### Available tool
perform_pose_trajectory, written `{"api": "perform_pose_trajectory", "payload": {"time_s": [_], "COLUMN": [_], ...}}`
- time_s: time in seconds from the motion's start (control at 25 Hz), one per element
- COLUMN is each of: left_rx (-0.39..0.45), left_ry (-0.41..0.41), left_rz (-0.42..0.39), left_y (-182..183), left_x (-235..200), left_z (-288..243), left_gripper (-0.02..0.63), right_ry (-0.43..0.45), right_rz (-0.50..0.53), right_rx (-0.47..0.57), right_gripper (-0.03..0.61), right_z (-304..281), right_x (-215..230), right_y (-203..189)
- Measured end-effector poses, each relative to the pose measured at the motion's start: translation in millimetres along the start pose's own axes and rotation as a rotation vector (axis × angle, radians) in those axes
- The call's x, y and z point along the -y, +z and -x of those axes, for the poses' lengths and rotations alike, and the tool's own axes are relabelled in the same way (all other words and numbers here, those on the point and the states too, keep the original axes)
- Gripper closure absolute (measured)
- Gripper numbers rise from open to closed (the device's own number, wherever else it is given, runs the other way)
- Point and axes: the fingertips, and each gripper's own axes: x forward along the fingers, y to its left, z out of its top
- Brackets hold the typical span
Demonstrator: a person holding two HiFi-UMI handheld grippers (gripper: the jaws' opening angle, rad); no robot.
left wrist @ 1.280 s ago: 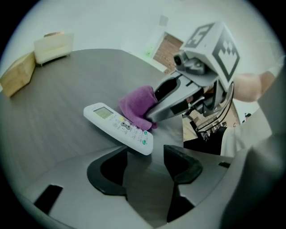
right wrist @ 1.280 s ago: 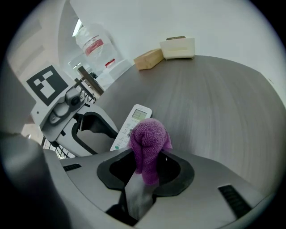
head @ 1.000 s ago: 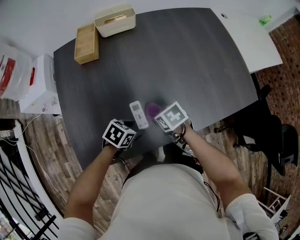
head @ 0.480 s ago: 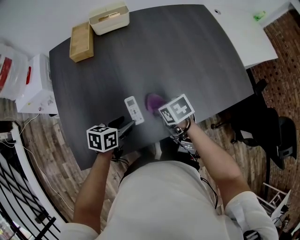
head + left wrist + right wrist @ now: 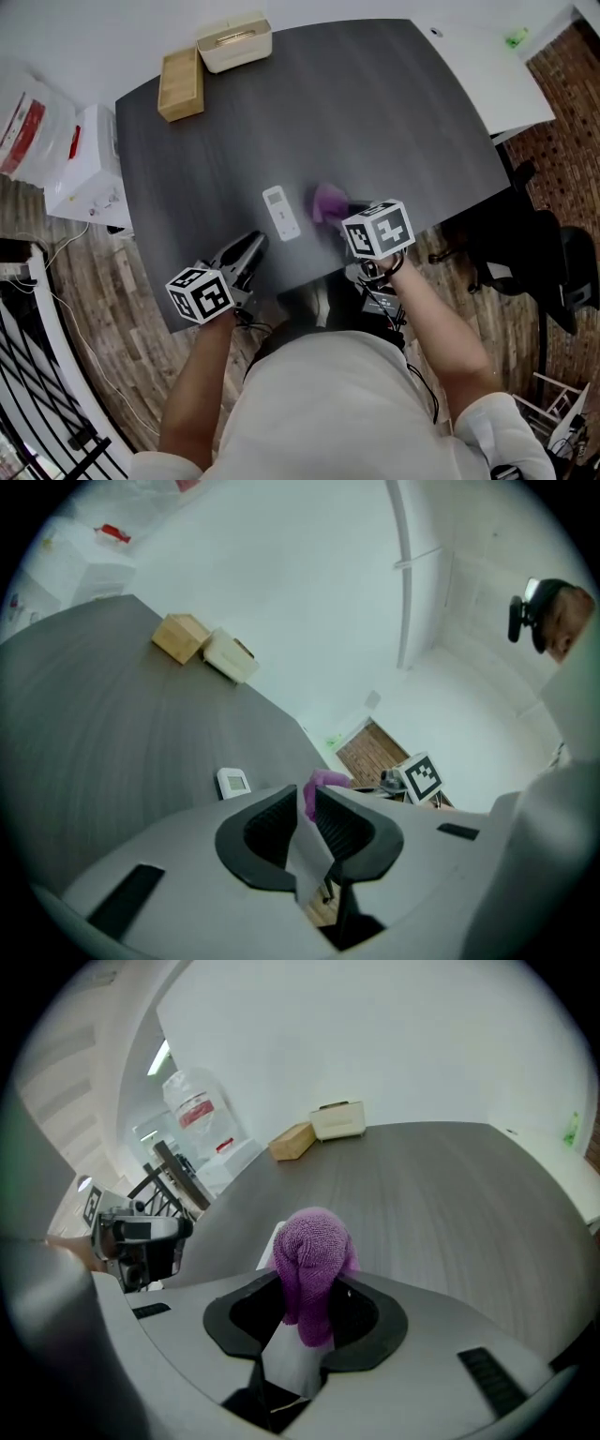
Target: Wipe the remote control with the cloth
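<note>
Two changes: left gripper [image 5: 253, 242] has lifted away from the remote [image 5: 282, 212], its fingers just closing to a narrow, empty gap. Remote lies free near the desk's [image 5: 375, 112] near edge. Right gripper [image 5: 345, 214] clamps the cloth [image 5: 328, 200] beside it, so wiping seems paused or done.

The left gripper [image 5: 251, 246] drew back from the lower end of the remote control [image 5: 282, 213], where it had sat half a second before, and ended toward the lower left of the head view. A strip of bare counter [image 5: 375, 112] lay between the two. Its marker cube [image 5: 200, 293] slid down and left past the counter's near edge. Its jaws had just been closing and came to a slim gap with nothing between them. The right gripper [image 5: 342, 211] shifted to the right of the frame. The purple cloth [image 5: 327, 201] pinched in it moved from just beside the remote control to a little apart from it.
</note>
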Motion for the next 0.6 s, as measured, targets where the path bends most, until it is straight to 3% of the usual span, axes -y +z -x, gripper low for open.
{"api": "perform_pose_trajectory", "payload": {"time_s": [0.08,0.16,0.24,0.36,0.52,0.6], "left_rx": [0.086,0.175,0.206,0.112,-0.061,-0.108], "left_ry": [-0.017,-0.035,-0.023,0.067,0.257,0.371], "left_rz": [0.005,0.023,0.018,-0.042,-0.159,-0.248], "left_y": [12.4,25.1,30.1,15.6,-13.7,-17.4], "left_x": [4.1,8.9,9.3,-10.1,-57.4,-74.4], "left_z": [9.5,19.5,24.2,16.2,-4.1,-12.2], "left_gripper": [0.581,0.581,0.578,0.558,0.453,0.425], "right_ry": [-0.009,-0.002,0.009,0.031,0.046,0.051], "right_rz": [-0.008,-0.011,-0.005,0.024,0.052,0.074], "right_rx": [0.02,0.027,0.021,-0.026,-0.172,-0.224], "right_gripper": [0.457,0.457,0.457,0.457,0.457,0.457], "right_z": [7.6,12.8,13.6,2.7,-29.1,-40.5], "right_x": [-2.1,-6.7,-10.1,-14.9,-22.4,-27.4], "right_y": [0.2,-2.1,-6.2,-13.2,-33.6,-43.7]}}
